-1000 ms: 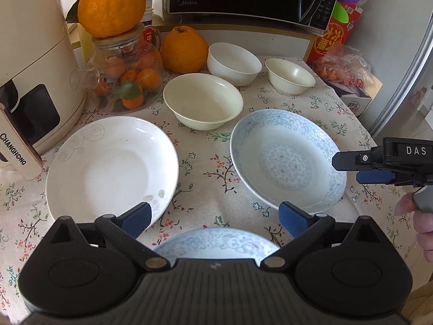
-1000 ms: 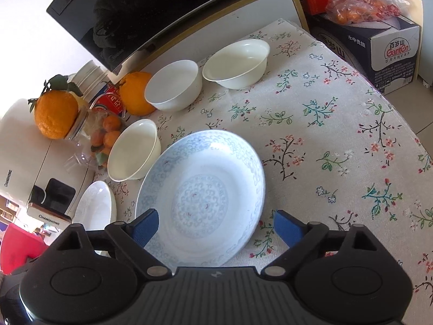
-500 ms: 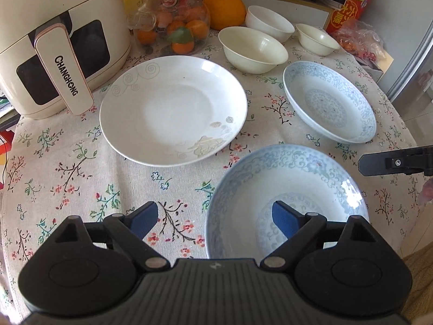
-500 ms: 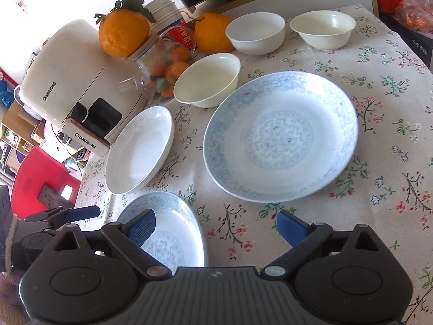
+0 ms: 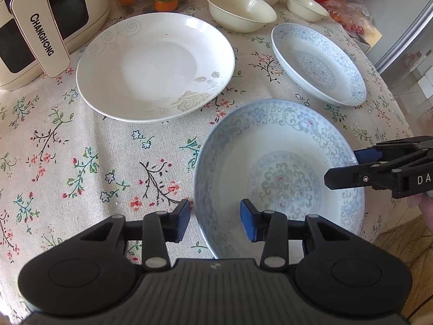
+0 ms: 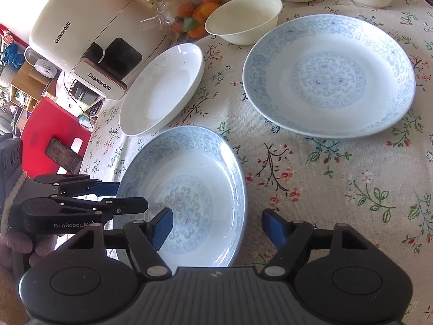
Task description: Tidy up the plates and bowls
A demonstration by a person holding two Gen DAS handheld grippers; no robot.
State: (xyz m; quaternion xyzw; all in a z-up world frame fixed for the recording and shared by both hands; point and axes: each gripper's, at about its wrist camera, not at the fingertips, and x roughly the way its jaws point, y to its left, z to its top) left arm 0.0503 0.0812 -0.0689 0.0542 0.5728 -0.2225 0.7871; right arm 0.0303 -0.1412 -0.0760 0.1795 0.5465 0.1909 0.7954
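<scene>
A near blue-patterned plate (image 5: 278, 162) (image 6: 186, 187) lies at the table's front edge. My left gripper (image 5: 215, 223) is open, its jaws straddling the plate's left rim; it also shows in the right wrist view (image 6: 119, 197). My right gripper (image 6: 215, 227) is open, its jaws straddling the plate's right rim; it also shows in the left wrist view (image 5: 349, 165). A second blue plate (image 5: 318, 63) (image 6: 328, 74) lies beyond. A white plate (image 5: 155, 66) (image 6: 162, 88) lies to the left. Three cream bowls (image 5: 239, 8) (image 6: 243, 17) stand at the back.
A white Changhong appliance (image 5: 40, 27) (image 6: 89, 35) stands at the left. A glass jar of oranges (image 6: 189, 13) stands behind the white plate. A red stool (image 6: 51, 135) is beyond the table's left edge. The floral tablecloth (image 5: 81, 168) covers the table.
Both grippers came down and in to the near blue plate. The left gripper's jaws narrowed and now straddle its left rim; the right gripper's jaws straddle its right rim.
</scene>
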